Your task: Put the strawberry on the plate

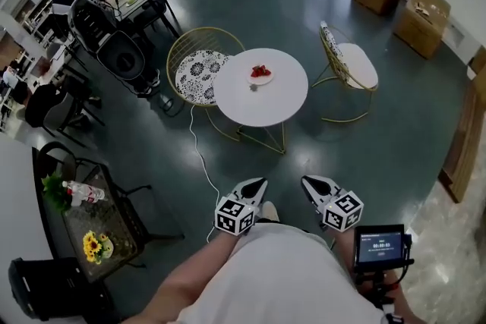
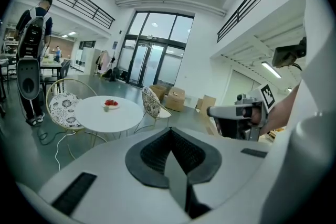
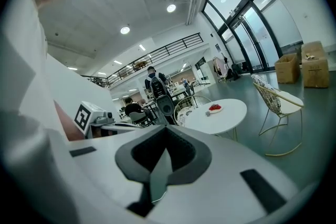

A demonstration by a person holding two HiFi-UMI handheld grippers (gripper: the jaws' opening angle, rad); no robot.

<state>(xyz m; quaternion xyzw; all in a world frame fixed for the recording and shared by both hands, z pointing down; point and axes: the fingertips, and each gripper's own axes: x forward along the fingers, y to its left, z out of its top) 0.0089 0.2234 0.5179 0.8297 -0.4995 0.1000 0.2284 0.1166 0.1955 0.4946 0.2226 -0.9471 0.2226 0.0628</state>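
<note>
already on the plate (image 1: 268,80) lie red strawberries (image 1: 260,71), near the far edge of the round white table (image 1: 273,106); a small grey thing (image 1: 253,87) sits just beside the plate. the left gripper (image 1: 257,184) and right gripper (image 1: 310,183) hang well short of the table, each with jaws pressed together on nothing. a patterned-cushion chair (image 1: 199,72) is tucked against the table's left edge, another chair (image 1: 353,64) stands off its right, and a white cable (image 1: 199,152) trails over the floor (image 1: 395,133) between table and grippers.
</note>
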